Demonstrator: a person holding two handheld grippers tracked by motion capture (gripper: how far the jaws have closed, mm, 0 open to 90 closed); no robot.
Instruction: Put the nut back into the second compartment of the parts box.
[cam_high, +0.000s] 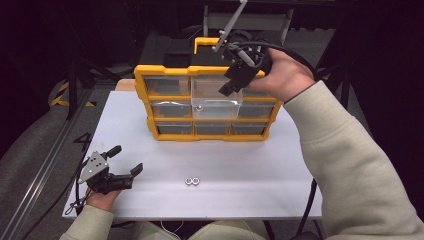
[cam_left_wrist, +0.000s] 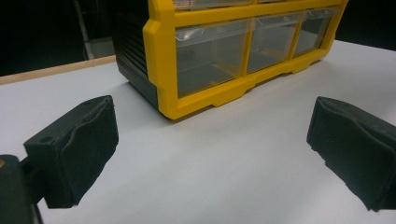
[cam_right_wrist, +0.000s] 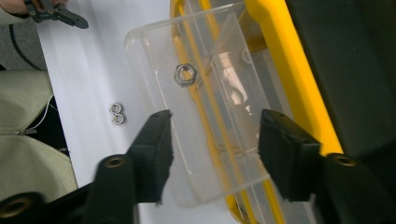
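While our left claw (cam_high: 125, 161) rests released on the desk (cam_high: 250, 165), we reach our right claw (cam_right_wrist: 212, 140), released, over the pulled-out clear drawer (cam_right_wrist: 196, 93) of the yellow organizer (cam_high: 145, 95), a nut (cam_right_wrist: 185, 74) lying inside.

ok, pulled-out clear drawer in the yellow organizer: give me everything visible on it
The clear drawer is a see-through plastic tray, pulled partway out of the top row's middle slot of the yellow organizer, level and open-topped. The right gripper view shows moulded ribs and a front lip. One hex nut lies on its floor; otherwise it looks empty. The right gripper hangs just above it with jaws apart, not touching as far as I can tell.
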